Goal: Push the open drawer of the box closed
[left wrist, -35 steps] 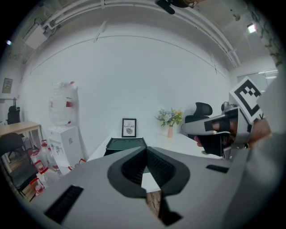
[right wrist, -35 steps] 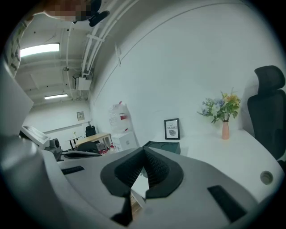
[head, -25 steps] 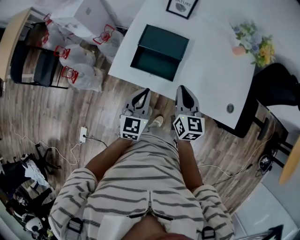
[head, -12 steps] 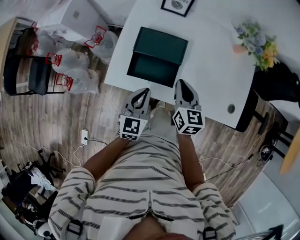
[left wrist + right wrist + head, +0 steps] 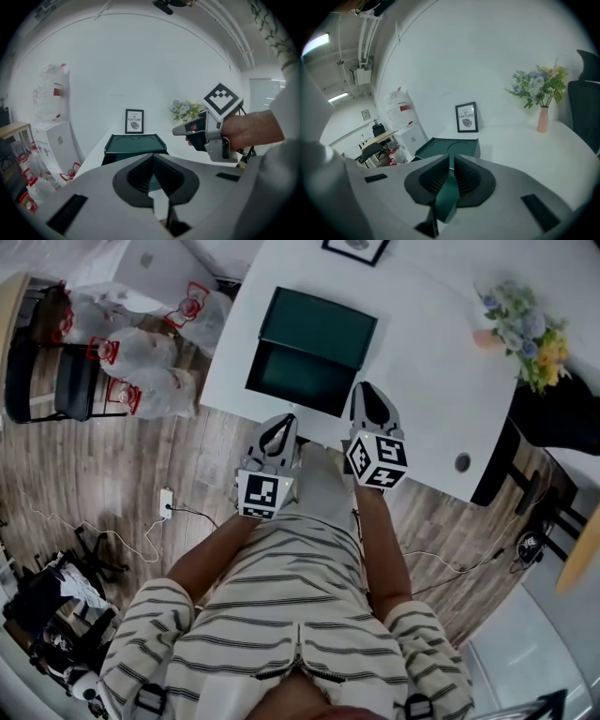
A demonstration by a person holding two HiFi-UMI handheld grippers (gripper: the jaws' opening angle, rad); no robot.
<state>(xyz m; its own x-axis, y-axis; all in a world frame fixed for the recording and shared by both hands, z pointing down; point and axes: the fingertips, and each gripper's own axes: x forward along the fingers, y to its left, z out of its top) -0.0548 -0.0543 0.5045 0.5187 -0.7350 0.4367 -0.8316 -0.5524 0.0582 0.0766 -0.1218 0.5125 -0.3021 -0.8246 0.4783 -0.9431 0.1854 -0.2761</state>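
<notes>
Behind the green box (image 5: 319, 329), a framed print (image 5: 466, 117) reads "NATURE"; left tongs (image 5: 281, 424) and right tongs (image 5: 365, 393) are closed, empty.

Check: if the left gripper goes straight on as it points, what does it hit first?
Most likely the front of the open drawer of the green box; the left gripper, jaws shut, points at it. Height is unclear, so the table edge could come first.
</notes>
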